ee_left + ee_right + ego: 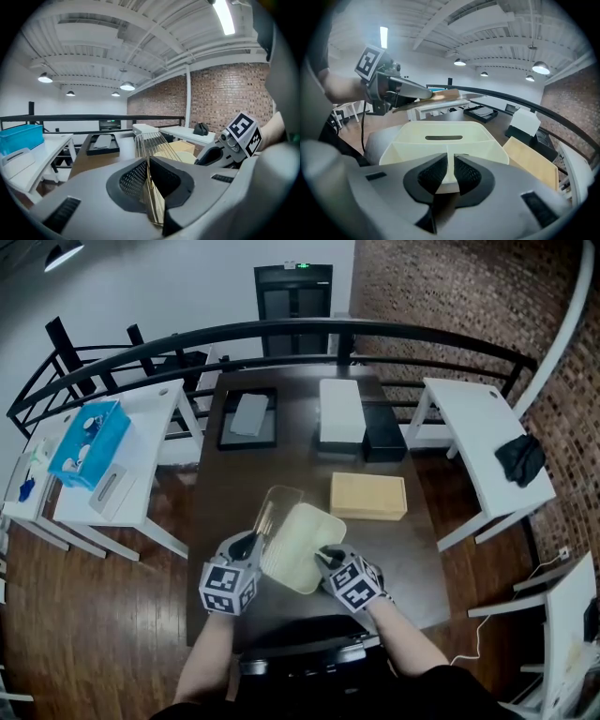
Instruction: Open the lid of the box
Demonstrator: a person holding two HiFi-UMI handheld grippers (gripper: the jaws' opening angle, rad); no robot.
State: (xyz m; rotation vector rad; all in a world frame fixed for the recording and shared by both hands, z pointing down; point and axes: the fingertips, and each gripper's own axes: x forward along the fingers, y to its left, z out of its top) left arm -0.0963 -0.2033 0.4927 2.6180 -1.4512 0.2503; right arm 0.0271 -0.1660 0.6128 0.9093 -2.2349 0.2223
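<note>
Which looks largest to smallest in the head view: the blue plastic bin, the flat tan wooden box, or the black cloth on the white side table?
1. Blue plastic bin, only slightly ahead of the next.
2. Tan wooden box.
3. Black cloth, clearly smallest.

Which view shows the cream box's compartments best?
The right gripper view: the cream box fills it, dividers plain, right gripper clamped on it. The head view shows it small from above; the left gripper view only a sliver behind the clear lid.
</note>
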